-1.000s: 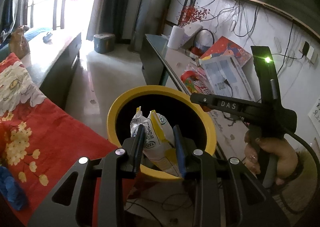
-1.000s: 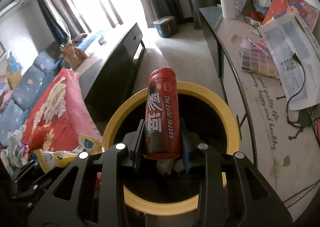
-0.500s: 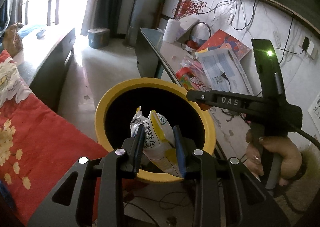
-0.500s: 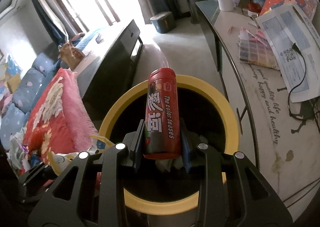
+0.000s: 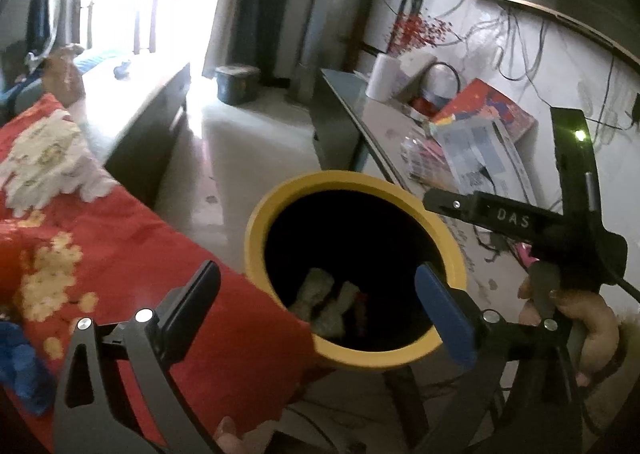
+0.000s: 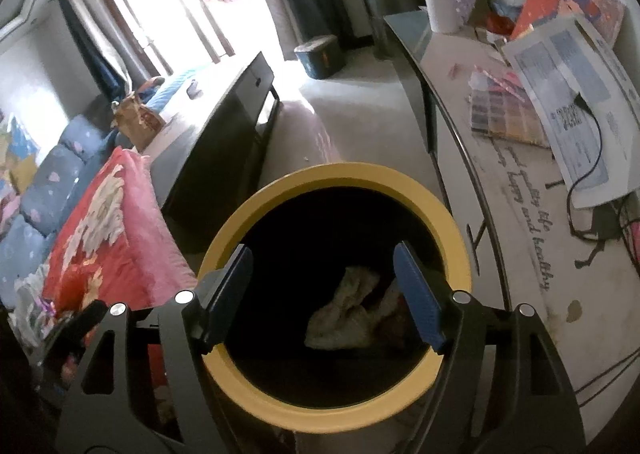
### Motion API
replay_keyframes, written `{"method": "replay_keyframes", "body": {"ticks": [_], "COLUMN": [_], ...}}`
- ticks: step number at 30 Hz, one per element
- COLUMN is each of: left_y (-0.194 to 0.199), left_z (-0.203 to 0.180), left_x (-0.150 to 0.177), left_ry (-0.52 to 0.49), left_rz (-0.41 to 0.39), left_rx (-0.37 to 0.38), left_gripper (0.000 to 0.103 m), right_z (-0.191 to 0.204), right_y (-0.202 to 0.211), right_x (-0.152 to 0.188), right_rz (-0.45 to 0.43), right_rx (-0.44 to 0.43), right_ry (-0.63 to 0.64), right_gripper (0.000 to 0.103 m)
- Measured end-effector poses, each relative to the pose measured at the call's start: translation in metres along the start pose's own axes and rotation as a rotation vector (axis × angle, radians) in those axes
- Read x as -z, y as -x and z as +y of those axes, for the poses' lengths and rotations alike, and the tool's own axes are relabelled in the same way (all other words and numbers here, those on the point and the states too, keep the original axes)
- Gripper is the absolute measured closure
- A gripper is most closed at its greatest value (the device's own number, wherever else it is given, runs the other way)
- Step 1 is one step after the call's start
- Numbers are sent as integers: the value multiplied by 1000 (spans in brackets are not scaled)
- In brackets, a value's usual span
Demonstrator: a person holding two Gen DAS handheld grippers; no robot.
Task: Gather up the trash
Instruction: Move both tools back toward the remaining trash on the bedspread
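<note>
A yellow-rimmed black trash bin (image 5: 452,250) (image 6: 452,222) stands between the sofa and the desk. My left gripper (image 5: 320,294) is open and empty, held just above the bin's near rim. My right gripper (image 6: 324,274) is open and empty over the bin's mouth; its body also shows in the left wrist view (image 5: 512,216). Crumpled trash (image 6: 348,310) (image 5: 320,302) lies at the bottom of the bin. The snack packet and the red can cannot be made out clearly inside.
A red flowered blanket (image 5: 100,246) (image 6: 112,222) covers the sofa at left. A desk (image 6: 520,182) with papers (image 6: 576,94), cables and a paper roll (image 6: 440,2) runs along the right. A dark low table (image 6: 224,126) stands behind the bin.
Both grippers have opened. The snack packet has left my left gripper and the red can has left my right gripper; both are gone from view into the bin.
</note>
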State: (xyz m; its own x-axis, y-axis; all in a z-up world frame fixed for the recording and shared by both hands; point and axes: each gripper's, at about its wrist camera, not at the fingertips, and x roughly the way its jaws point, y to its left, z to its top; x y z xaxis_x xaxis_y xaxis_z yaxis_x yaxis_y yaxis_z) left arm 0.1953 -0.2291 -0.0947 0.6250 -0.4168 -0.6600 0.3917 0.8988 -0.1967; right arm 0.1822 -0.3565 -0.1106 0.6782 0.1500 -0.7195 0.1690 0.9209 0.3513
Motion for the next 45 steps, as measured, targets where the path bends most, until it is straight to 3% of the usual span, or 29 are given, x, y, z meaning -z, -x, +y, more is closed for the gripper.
{"method": "replay_keyframes", "body": {"ticks": [3,24,45], "left_y": [13,105,160], "left_z": [8,60,113], "left_x": [-2,-4,6], "left_ry": [18,97,193], "left_rz": [-29,-214,-303], "left_rx": [-30,-215,-363], "left_gripper": [8,8,8], "right_z": [9,94,170], "right_y": [7,46,60], "right_x": [-1,13,48], "right_rz": [-24,-117,-88], "right_rx": [5,-105,-201], "right_ry": [27,222,421], "right_gripper": [31,26,25]}}
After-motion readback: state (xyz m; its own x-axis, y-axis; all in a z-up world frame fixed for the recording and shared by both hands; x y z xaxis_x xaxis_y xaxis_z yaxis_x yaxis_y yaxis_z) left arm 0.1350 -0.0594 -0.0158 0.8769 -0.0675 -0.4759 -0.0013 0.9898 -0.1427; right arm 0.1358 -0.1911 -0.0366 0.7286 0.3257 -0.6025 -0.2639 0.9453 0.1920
